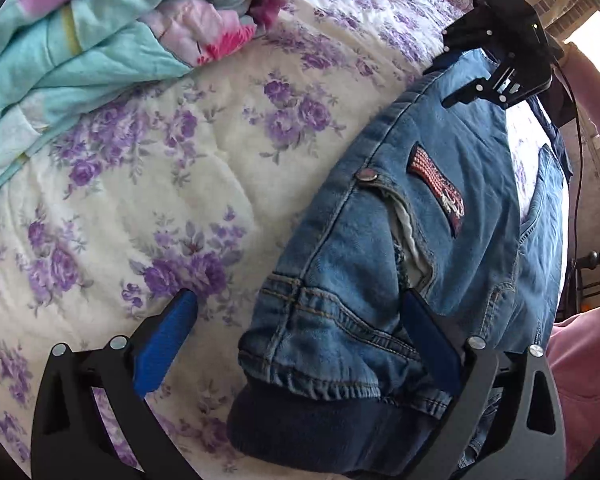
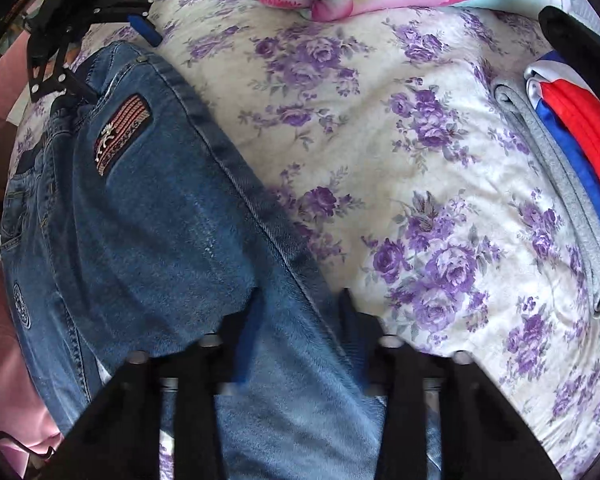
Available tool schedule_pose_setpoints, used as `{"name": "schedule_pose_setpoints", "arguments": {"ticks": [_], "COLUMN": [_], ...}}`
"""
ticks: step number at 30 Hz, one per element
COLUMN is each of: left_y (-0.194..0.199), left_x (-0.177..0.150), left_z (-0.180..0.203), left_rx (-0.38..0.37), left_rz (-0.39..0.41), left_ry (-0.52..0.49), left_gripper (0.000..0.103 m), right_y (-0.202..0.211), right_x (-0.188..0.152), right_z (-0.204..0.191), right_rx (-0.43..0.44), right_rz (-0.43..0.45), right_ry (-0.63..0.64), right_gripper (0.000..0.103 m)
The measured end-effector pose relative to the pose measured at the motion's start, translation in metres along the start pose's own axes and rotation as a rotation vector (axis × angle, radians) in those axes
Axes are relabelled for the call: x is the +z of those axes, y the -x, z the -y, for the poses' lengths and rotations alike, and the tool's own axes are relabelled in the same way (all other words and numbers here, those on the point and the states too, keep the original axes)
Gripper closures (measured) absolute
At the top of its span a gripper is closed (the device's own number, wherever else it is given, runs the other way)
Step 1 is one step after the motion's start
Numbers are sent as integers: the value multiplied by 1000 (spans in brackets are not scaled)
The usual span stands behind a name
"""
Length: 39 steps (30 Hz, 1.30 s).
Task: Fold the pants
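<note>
Jeans [image 1: 440, 216] on floral bedspread [image 1: 140, 200]; left tool [image 1: 300, 340] wide; right tool [image 2: 300, 320] straddles denim, grip unclear; folded clothes [image 2: 572, 152] right-view only.

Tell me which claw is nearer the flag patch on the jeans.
Hard to call. Left claw is open by the cuff; right claw straddles the jeans lengthwise. The flag patch sits between them.

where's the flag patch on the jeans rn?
The flag patch sits on the jeans, right of centre in the left wrist view, just beyond the pocket opening. In the right wrist view it is upper left, near the left gripper.
</note>
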State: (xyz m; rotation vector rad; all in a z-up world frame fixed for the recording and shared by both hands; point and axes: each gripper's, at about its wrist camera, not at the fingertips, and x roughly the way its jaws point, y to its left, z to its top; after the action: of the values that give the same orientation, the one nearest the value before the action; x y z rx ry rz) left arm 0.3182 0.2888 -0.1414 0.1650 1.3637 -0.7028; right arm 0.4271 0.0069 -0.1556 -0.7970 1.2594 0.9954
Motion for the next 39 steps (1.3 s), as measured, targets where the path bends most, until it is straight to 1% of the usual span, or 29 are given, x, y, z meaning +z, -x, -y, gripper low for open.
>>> {"name": "schedule_pose_setpoints", "arguments": {"ticks": [1,2,3,4,6,7,9,11,12,13,15,16,17,19,20,22,24,26,29,31,34,37,38,39], "left_y": [3,9,14,21,35,43,62,88,94,103,109,106,108,110,110,106,96,80,59,51,46,42,42,45], "left_x": [0,0,-1,-3,-8,-12,-18,-31,-39,-49,-68,-76,-84,-108,-116,-139,-159,-176,-195,-202,-204,-208,-210,-211], "left_z": [0,0,-1,1,11,17,30,49,61,78,107,128,143,175,185,206,220,230,235,236,226,224,226,229], "left_rx": [-9,-27,-50,-45,6,26,60,87,95,109,143,152,168,214,223,222,217,204,192,182,144,132,135,143], "left_rz": [13,33,41,63,99,118,159,212,231,250,265,261,259,266,266,256,238,205,182,195,237,268,273,280], "left_ry": [1,2,4,1,-35,-52,-78,-115,-133,-171,-240,-268,-297,-367,-381,-413,-438,-449,-443,-411,-342,-303,-300,-294], "left_gripper": [12,34,47,48,58,60,73,74,74,74,76,77,77,77,77,77,77,77,77,77,76,75,74,68], "right_y": [2,9,17,23,41,50,71,90,101,110,129,133,135,131,123,106,88,65,43,28,8,3,4,5], "right_x": [-2,-6,-13,-17,-27,-32,-46,-63,-69,-78,-100,-104,-116,-136,-137,-154,-169,-180,-191,-195,-198,-201,-204,-205], "right_z": [-4,-7,-11,-16,-31,-41,-69,-99,-109,-119,-155,-163,-185,-224,-235,-267,-286,-301,-310,-314,-321,-322,-323,-323], "right_rx": [-10,-21,-32,-41,-69,-82,-122,-150,-163,-175,-206,-218,-237,-259,-267,-282,-290,-309,-327,-360,-429,-457,-463,-469], "right_rz": [-3,-2,7,18,47,56,66,73,78,85,104,104,105,107,102,93,92,90,100,108,120,148,168,179], "right_ry": [5,13,19,24,32,44,77,108,115,123,141,152,178,213,225,247,256,276,255,260,277,263,245,237], "right_gripper": [87,90,93,94,95,95,95,96,96,96,96,96,96,96,96,96,96,96,96,96,95,93,92,91]}}
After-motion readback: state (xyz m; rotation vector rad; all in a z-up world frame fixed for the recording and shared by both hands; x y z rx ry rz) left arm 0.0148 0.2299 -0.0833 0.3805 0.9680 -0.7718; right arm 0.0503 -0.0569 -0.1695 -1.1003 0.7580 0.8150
